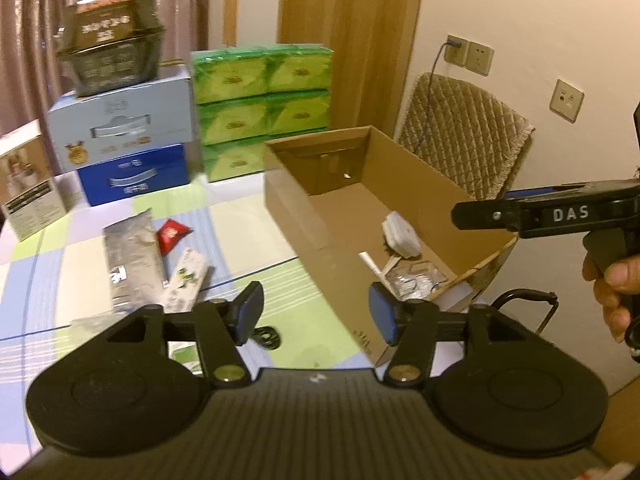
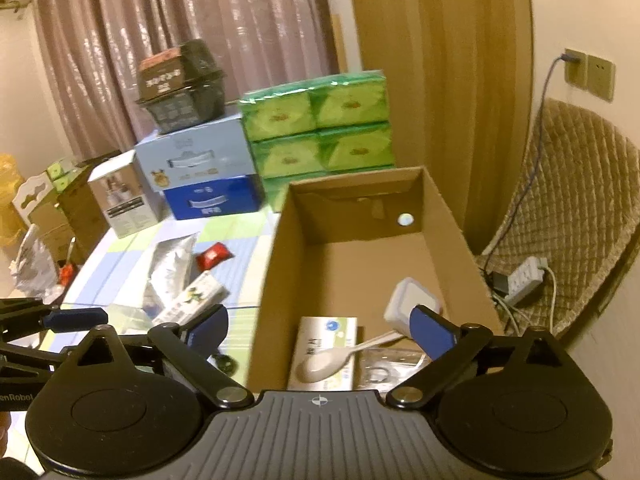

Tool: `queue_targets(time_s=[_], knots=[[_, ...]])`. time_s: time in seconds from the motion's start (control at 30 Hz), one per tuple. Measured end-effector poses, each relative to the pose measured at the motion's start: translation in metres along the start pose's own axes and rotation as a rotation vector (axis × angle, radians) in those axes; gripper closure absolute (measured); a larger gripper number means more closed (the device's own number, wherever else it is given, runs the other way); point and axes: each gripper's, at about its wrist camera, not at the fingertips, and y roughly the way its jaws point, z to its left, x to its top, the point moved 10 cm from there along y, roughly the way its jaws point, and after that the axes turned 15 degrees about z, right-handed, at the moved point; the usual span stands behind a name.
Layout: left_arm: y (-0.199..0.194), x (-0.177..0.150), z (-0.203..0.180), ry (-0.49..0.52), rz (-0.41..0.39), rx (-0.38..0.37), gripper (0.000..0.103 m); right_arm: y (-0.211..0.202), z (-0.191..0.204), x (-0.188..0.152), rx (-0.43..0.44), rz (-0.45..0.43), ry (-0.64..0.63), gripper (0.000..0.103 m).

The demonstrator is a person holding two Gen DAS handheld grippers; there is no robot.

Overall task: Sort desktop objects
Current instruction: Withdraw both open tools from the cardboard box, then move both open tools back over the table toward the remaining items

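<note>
Box (image 2: 276, 280) on counter (image 1: 256, 216), holding spoon (image 2: 324, 362), white case (image 2: 408, 300), carton (image 2: 320, 334). Left tool (image 1: 316, 314) and right tool (image 2: 320, 326) spread, empty. Foil pouch (image 1: 130, 256), red packet (image 1: 170, 234), tube (image 1: 186, 280) remain outside; each is best pinched across its narrow side.
</note>
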Motion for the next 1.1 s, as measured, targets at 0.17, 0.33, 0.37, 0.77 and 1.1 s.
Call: queue_targets(time_s=[0.17,0.33,0.37,0.77,1.1], knots=[[-0.018,-0.024,0.029,-0.021,0.010,0.034,0.033,-0.005,0.025,-0.007,0.020,0.004,-0.037,0.002],[-0.035,-0.053,0.068,-0.077,0.022,0.076,0.022,-0.006,0.050,-0.012,0.046,0.011,-0.071,0.002],[-0.038,-0.058,0.076,-0.089,0.023,0.084,0.020,-0.007,0.055,-0.014,0.049,0.014,-0.079,0.002],[-0.061,-0.110,0.132,-0.184,0.041,0.161,0.005,-0.010,0.117,-0.031,0.124,0.026,-0.195,0.002],[-0.055,-0.131,0.153,-0.229,0.059,0.174,0.001,0.021,0.149,-0.061,0.170,0.100,-0.220,0.002]])
